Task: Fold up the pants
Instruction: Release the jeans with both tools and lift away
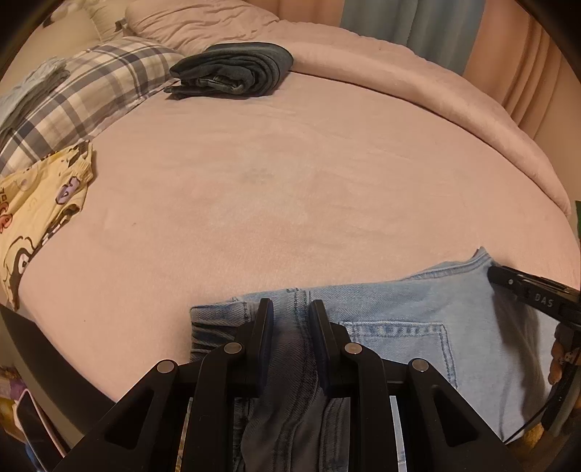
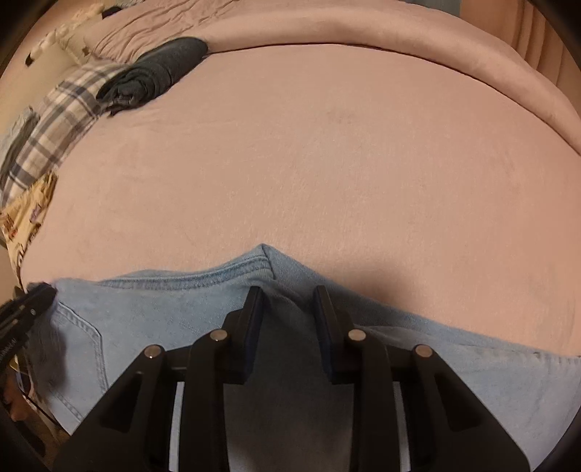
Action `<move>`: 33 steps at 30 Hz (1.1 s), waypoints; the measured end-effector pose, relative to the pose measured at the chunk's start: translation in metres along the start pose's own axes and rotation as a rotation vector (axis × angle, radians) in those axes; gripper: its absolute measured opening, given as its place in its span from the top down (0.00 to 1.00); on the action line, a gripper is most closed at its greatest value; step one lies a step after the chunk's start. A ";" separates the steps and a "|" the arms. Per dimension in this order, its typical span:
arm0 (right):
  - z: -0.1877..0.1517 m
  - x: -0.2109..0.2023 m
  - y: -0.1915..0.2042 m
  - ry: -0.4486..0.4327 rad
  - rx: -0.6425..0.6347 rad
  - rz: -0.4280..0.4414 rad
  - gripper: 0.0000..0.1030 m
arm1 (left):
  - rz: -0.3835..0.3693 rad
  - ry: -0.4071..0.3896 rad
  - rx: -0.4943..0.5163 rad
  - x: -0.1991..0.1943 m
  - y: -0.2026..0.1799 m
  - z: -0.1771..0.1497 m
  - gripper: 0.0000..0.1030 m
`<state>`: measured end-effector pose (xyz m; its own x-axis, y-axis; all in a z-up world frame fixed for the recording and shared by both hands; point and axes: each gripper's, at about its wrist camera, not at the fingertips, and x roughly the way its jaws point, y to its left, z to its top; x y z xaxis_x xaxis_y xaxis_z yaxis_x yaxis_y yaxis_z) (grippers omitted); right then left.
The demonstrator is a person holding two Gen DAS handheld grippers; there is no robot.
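Home bedroom: big bed (image 1: 290, 181) w/ pink sheet, rumpled pink duvet (image 1: 417, 83) pushed to the far edge, plaid pillow (image 1: 90, 83), folded dark jeans (image 1: 232, 70) & yellow cartoon-print pyjamas (image 1: 43, 203) lying on it, curtains (image 1: 410, 21) behind

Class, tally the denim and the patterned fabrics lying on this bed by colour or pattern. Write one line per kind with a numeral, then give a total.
Light blue jeans: 1
Dark folded jeans: 1
Plaid cloth: 1
Yellow cartoon-print cloth: 1
Total: 4
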<state>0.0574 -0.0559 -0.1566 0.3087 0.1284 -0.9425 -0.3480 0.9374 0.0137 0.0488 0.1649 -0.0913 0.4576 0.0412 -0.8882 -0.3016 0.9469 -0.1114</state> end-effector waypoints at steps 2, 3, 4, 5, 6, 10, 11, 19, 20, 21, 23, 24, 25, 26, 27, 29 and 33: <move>-0.001 -0.005 -0.006 -0.007 0.022 -0.008 0.74 | 0.001 0.007 -0.001 0.000 -0.001 0.001 0.76; -0.001 -0.009 -0.012 -0.019 0.035 -0.029 0.74 | 0.002 0.010 0.001 0.000 -0.001 0.002 0.76; -0.002 -0.013 -0.020 -0.034 0.049 -0.044 0.74 | 0.003 0.012 0.002 0.000 -0.001 0.002 0.76; -0.006 -0.019 -0.032 -0.043 0.069 -0.062 0.74 | 0.002 0.013 0.001 -0.001 0.000 0.002 0.76; -0.008 -0.023 -0.042 -0.045 0.082 -0.091 0.74 | 0.002 0.013 -0.001 -0.001 0.000 0.003 0.76; -0.030 -0.039 -0.121 -0.049 0.234 -0.209 0.75 | 0.026 0.018 0.009 -0.002 -0.006 0.007 0.76; -0.034 -0.044 -0.135 -0.054 0.276 -0.192 0.75 | 0.034 0.014 0.013 -0.005 -0.008 0.008 0.76; -0.071 -0.125 -0.208 -0.191 0.445 -0.190 0.51 | -0.210 -0.075 0.156 -0.043 -0.092 0.041 0.70; -0.073 -0.127 -0.211 -0.197 0.454 -0.188 0.49 | -0.256 -0.043 0.182 -0.036 -0.112 0.042 0.70; -0.078 -0.131 -0.217 -0.208 0.463 -0.197 0.50 | -0.281 -0.024 0.200 -0.031 -0.122 0.042 0.70; -0.093 -0.134 -0.231 -0.200 0.488 -0.234 0.49 | -0.342 0.032 0.256 -0.013 -0.158 0.038 0.70; -0.097 -0.134 -0.232 -0.196 0.502 -0.238 0.48 | -0.368 0.067 0.281 -0.003 -0.175 0.035 0.70; -0.105 -0.134 -0.240 -0.188 0.521 -0.234 0.48 | -0.389 0.103 0.302 0.009 -0.192 0.032 0.70; -0.113 -0.131 -0.245 -0.174 0.539 -0.225 0.49 | -0.419 0.135 0.320 0.019 -0.208 0.028 0.70; -0.118 -0.129 -0.247 -0.165 0.546 -0.223 0.51 | -0.431 0.148 0.327 0.025 -0.216 0.026 0.70; -0.124 -0.123 -0.252 -0.152 0.550 -0.228 0.54 | -0.414 0.177 0.340 0.043 -0.236 0.023 0.71; -0.129 -0.115 -0.259 -0.143 0.570 -0.238 0.62 | -0.309 0.138 0.338 0.070 -0.255 0.027 0.74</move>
<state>-0.0018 -0.3554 -0.0944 0.4484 -0.0996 -0.8883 0.2584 0.9658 0.0221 0.1805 -0.0646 -0.1133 0.3606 -0.2798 -0.8898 0.1303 0.9597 -0.2489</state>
